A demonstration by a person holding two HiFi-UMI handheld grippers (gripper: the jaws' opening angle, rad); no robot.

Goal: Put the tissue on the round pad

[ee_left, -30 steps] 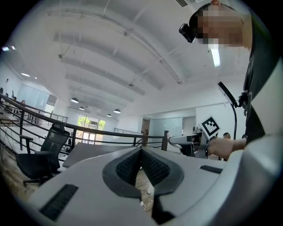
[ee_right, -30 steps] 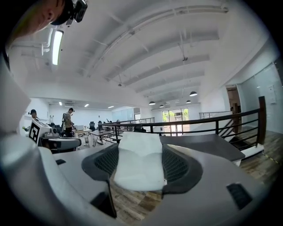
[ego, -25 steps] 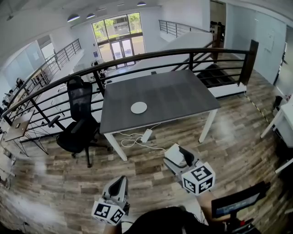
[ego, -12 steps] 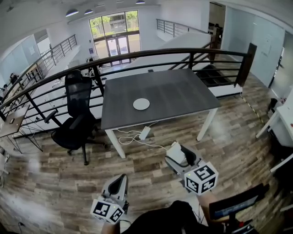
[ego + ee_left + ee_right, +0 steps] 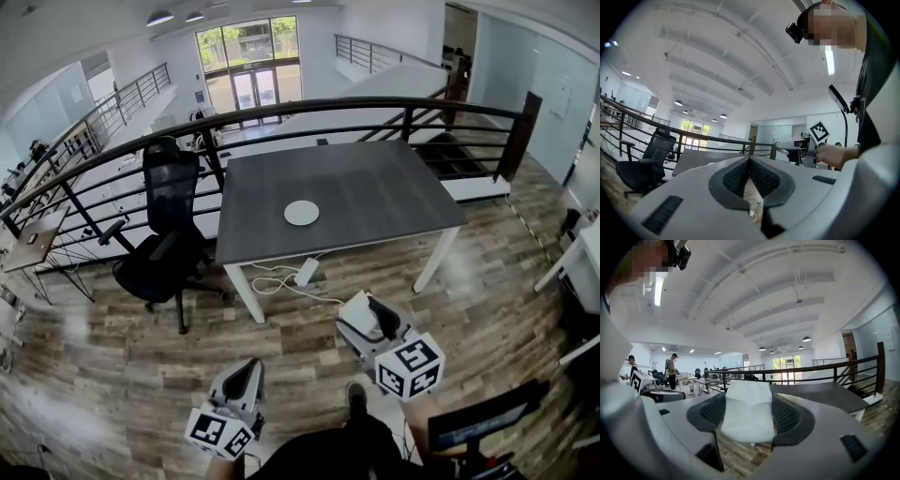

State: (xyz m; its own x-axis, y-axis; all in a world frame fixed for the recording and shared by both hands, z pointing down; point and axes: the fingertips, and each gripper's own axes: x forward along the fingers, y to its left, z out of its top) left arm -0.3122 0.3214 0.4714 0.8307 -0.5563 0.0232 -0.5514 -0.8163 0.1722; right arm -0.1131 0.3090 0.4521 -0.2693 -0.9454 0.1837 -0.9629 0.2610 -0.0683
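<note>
Fingers (image 5: 790, 416) of my right gripper (image 5: 367, 321) clench the folded white tissue (image 5: 746, 411) — the flat round white pad (image 5: 301, 213) lies far ahead, slightly left — my left gripper (image 5: 750, 163) pinched together, empty.

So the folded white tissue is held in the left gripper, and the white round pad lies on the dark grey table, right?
No: the right gripper holds the folded white tissue, as the right gripper view shows. The white round pad does lie on the dark grey table.
</note>
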